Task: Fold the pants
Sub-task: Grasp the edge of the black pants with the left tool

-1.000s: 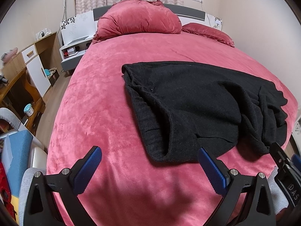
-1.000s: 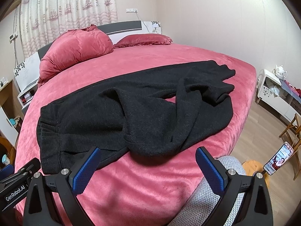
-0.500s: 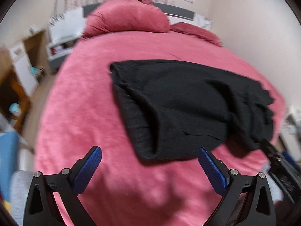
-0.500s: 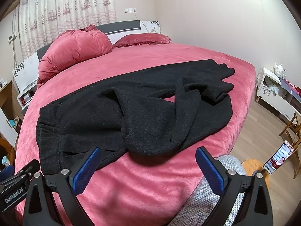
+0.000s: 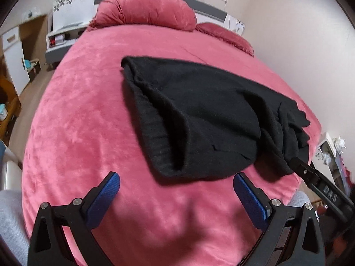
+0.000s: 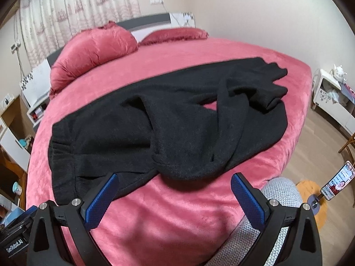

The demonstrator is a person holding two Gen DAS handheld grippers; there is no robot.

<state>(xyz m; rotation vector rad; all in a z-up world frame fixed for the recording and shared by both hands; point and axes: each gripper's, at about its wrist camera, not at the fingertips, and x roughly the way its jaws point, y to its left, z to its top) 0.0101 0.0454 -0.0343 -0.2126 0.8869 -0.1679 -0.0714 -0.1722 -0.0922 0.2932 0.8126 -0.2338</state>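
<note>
Pants: black knitted pants are seen rumpled and not yet folded on the bed, laid across its near half.
Long axis: it is judged to run from the waistband on the left to the leg ends on the right; one leg is twisted over the other, with a patch of cover showing between them.
Left gripper: the left gripper is held spread and empty, just short of the waistband corner, which lies straight ahead between its blue pads.
Right gripper: the right gripper is likewise held wide apart with nothing pinched, in front of the bunched middle of the legs.
Nearer hand: the left is judged nearer the waistband, the right nearer the legs.
Surroundings: pillows are seen at the headboard, well apart from the pants.
</note>
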